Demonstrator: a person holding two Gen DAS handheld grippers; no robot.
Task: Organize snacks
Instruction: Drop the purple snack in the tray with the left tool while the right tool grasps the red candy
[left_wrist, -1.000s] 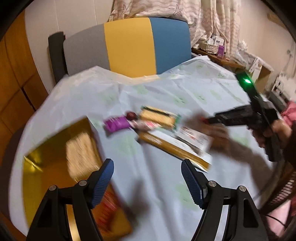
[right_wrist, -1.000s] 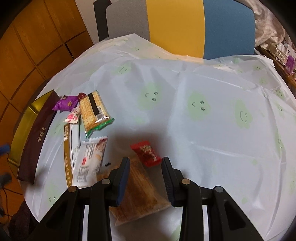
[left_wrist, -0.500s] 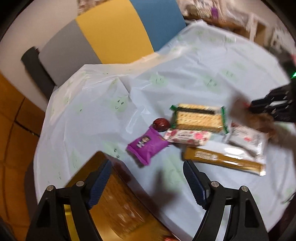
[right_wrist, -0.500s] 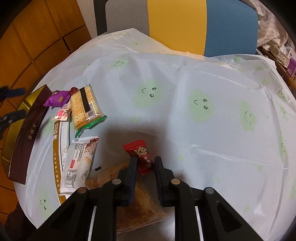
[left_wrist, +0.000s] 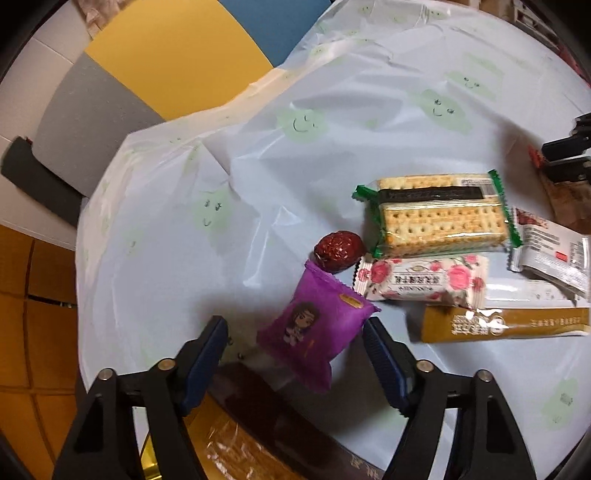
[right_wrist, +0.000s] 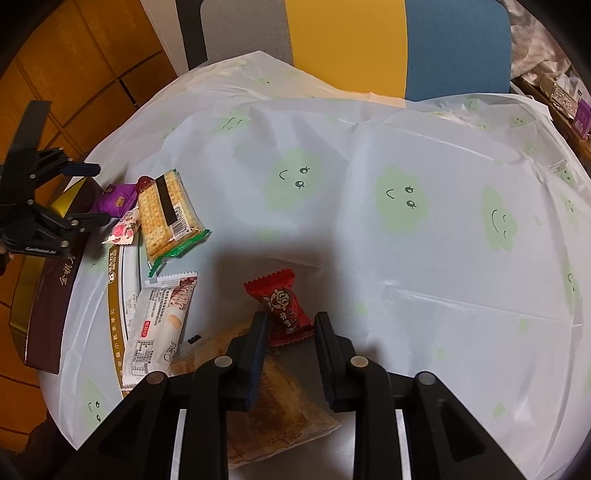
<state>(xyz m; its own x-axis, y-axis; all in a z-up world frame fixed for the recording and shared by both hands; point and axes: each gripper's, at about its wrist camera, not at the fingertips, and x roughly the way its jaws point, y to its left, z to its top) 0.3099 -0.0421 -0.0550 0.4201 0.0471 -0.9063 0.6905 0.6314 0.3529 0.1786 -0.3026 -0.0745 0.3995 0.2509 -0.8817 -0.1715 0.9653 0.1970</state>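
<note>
Several wrapped snacks lie on a pale tablecloth (right_wrist: 406, 258) with green smiley faces. A purple packet (left_wrist: 314, 328) lies between the fingers of my left gripper (left_wrist: 295, 341). Its jaws are closing, and the left pad (left_wrist: 210, 339) still stands clear of the packet. My right gripper (right_wrist: 290, 326) points down at a red candy (right_wrist: 280, 306) on the cloth. Its pads touch both sides of the candy's lower end while its jaws are opening a little. A clear bag of brown biscuits (right_wrist: 280, 413) lies under the right fingers.
Past the purple packet lie a red date (left_wrist: 338, 247), a rose-printed packet (left_wrist: 421, 282), a green-edged cracker pack (left_wrist: 439, 218), a white packet (left_wrist: 554, 254) and a long gold packet (left_wrist: 506, 323). A brown and gold box (right_wrist: 51, 306) sits at the table's left edge. A grey, yellow and blue chair (right_wrist: 354, 37) stands behind.
My left gripper swung away from the gold box, rolled, and came down over the purple packet. My right gripper stayed in place, squeezed onto the red candy, then widened slightly.
</note>
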